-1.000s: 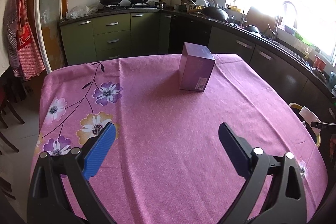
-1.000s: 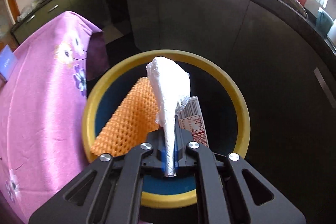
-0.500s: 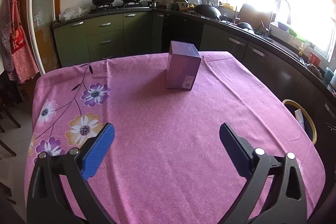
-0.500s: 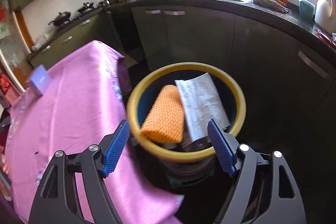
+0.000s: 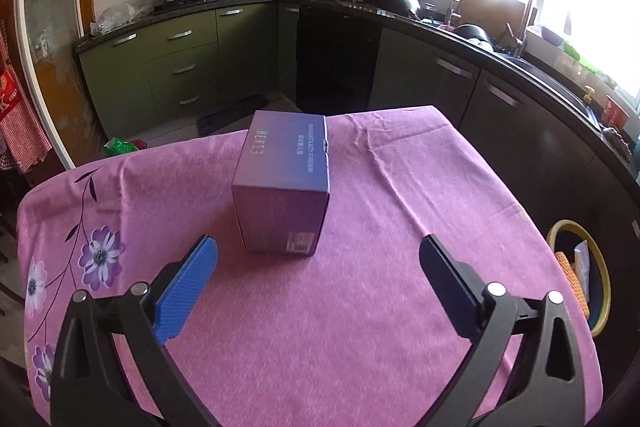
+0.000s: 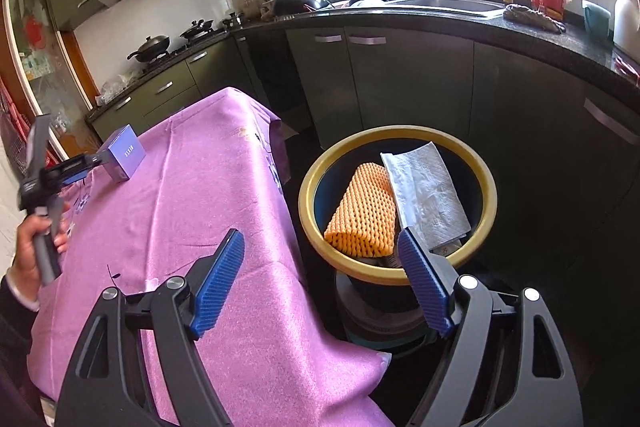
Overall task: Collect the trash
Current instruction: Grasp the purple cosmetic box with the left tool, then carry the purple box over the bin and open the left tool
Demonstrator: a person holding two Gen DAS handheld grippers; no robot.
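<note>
Purple carton [image 5: 282, 183], one only, upright on the pink floral tablecloth [image 5: 360, 307], toward the far half of the table. One yellow-rimmed bin [image 6: 400, 279] on the floor off the table's right edge.

Bin contents, counted from the right wrist view: one orange foam net [image 6: 362, 217], one white paper sheet [image 6: 424, 195] lying against it, plus a printed packet under the sheet, mostly hidden.

Left gripper [image 5: 318, 267]: jaws spread wide, nothing between them; carton sits just beyond the tips, untouched.

Right gripper [image 6: 320, 281]: jaws have just been opening and stand wide apart, empty, over the gap between table edge and bin.

Left wrist view cuts the bin off at the frame's right side; only a slice of rim, orange net and a pale strip show there. Carton lettering is too blurred to read.

Right wrist view alone shows a hand [image 6: 30, 247] on the left tool's handle at frame left, with that tool's tips reaching close beside the carton; whether they touch it cannot be told from here.
</note>
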